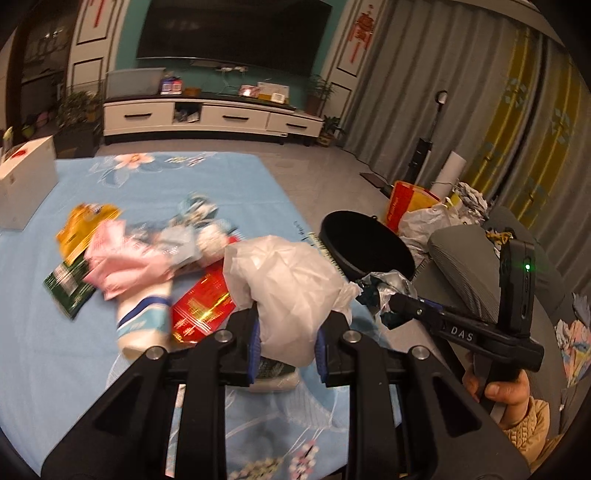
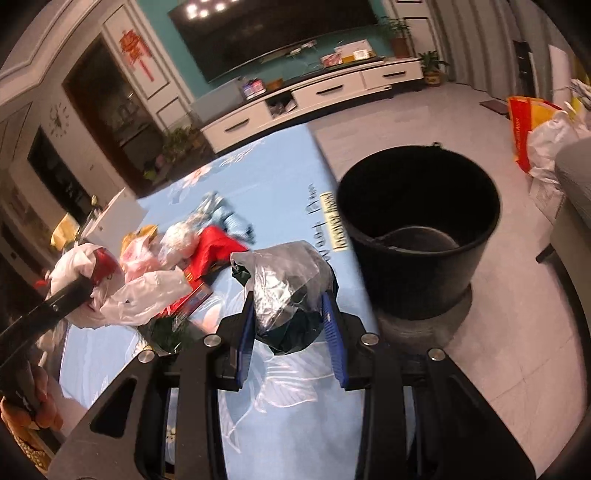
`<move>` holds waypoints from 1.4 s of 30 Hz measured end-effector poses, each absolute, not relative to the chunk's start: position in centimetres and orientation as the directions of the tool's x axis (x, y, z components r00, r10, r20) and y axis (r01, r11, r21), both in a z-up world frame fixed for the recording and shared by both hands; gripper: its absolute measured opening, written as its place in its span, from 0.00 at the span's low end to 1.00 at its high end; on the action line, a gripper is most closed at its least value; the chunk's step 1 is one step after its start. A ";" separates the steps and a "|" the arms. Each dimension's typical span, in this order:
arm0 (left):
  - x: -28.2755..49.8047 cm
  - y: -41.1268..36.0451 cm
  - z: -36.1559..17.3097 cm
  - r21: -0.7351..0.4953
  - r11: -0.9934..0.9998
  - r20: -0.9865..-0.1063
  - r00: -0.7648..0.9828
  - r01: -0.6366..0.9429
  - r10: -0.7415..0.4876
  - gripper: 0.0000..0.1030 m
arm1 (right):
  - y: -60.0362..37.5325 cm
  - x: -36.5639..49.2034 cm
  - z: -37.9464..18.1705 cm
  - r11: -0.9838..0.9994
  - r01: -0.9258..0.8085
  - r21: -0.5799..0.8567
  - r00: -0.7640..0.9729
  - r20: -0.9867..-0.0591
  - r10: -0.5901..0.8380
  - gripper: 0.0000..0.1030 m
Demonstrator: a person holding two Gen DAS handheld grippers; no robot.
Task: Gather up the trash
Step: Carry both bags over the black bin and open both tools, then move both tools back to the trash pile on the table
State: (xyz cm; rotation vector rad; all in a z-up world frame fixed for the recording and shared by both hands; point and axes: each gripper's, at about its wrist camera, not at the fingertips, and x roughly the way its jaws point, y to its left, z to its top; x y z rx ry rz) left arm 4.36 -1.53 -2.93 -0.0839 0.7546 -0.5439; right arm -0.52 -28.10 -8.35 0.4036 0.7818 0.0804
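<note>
Teal wall (image 1: 127,44) behind large dark television (image 1: 232,31). Below, long white cabinet (image 1: 221,116) with drawers, potted plants (image 1: 75,107) at both ends. Pale tiled floor (image 1: 325,162). Grey curtains (image 1: 424,96) at right. Dim, warm indoor lighting.

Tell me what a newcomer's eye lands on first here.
Probably the two loaded grippers: the left gripper is clamped on a crumpled white plastic bag, and the right gripper on a clear and dark wrapper. Next, the black bucket on the floor beside the blue floral cloth, with a heap of wrappers left on the cloth.
</note>
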 end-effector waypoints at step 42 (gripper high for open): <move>14.5 -22.9 -7.5 -0.119 0.830 -0.710 0.537 0.546 -0.455 0.89 | -41.5 2.6 -12.5 0.855 0.371 0.362 0.735 -0.678 -0.032 0.60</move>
